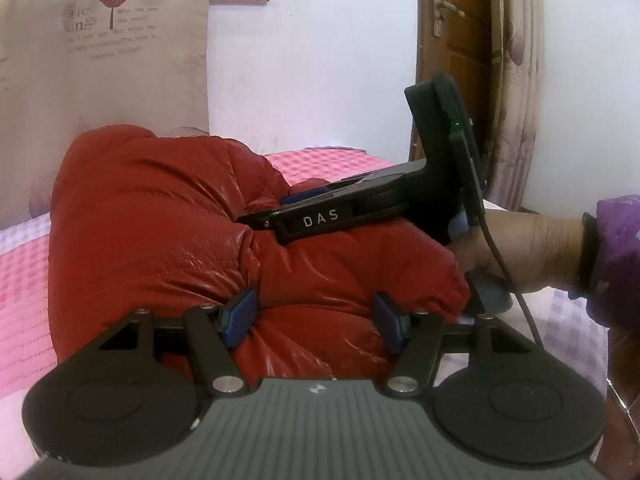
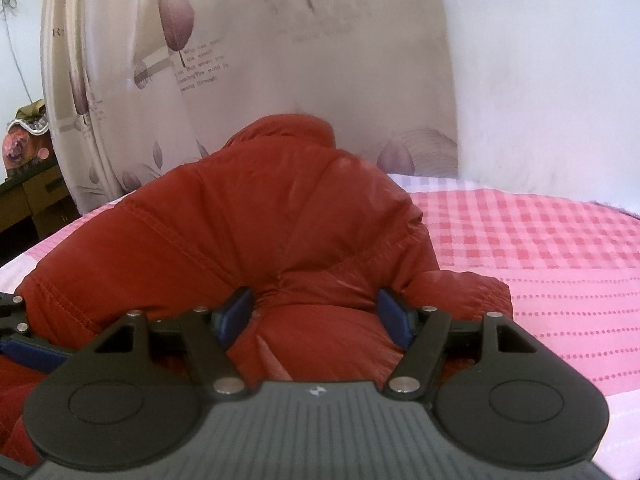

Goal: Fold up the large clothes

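A red puffy jacket (image 1: 160, 216) lies bunched on the pink checked bedsheet (image 1: 24, 280); it also fills the middle of the right wrist view (image 2: 260, 220). My left gripper (image 1: 316, 318) has its blue pads spread wide with a thick bulge of jacket between them. My right gripper (image 2: 316, 314) stands the same way, pads wide apart around a bulge of jacket. In the left wrist view the right gripper (image 1: 264, 220) comes in from the right, pressed into the jacket's top, held by a hand (image 1: 520, 252).
A leaf-print curtain (image 2: 240, 60) hangs behind the bed. A wooden door (image 1: 452, 60) stands at the right in the left wrist view. A dark cabinet (image 2: 32, 196) is at the far left. Bare bedsheet (image 2: 540, 248) lies to the right of the jacket.
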